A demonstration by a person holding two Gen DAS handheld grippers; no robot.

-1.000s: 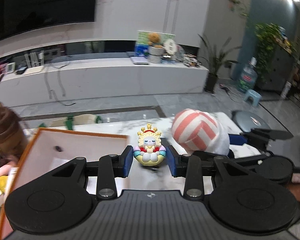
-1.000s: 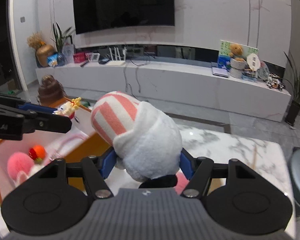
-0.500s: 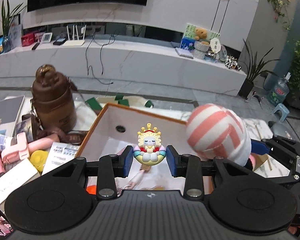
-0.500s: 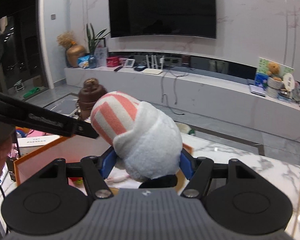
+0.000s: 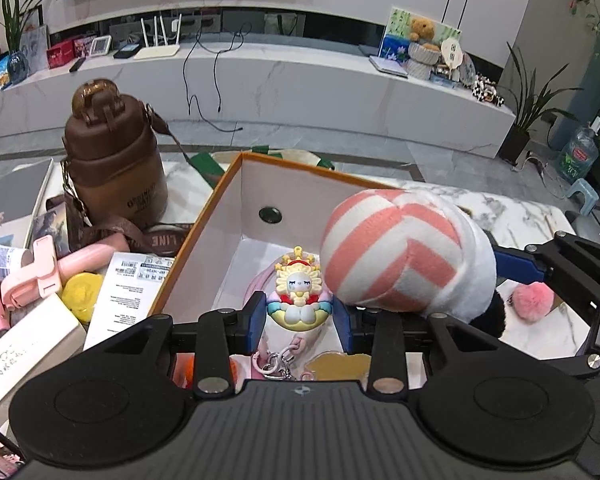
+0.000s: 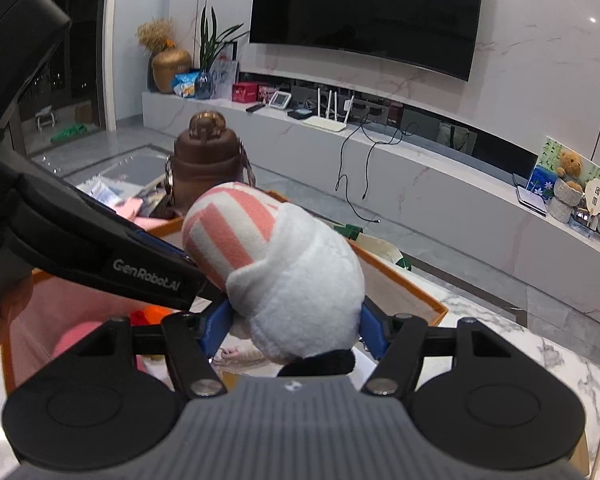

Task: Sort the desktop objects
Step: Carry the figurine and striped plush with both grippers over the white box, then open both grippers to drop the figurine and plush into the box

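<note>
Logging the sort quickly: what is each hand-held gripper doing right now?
Left hand-held gripper: closed on the small crowned figurine.
Right hand-held gripper: closed on the pink-striped plush toy.

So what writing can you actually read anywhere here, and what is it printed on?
"GenRobot.AI": on the side of the left claw's black arm, seen from the right wrist.
"LINE": on the brown strap lying by the bottle.
Lettering on the brown bottle: too blurred to read.
White paper label with barcodes: print too small.
White box at lower left: script illegible.
</note>
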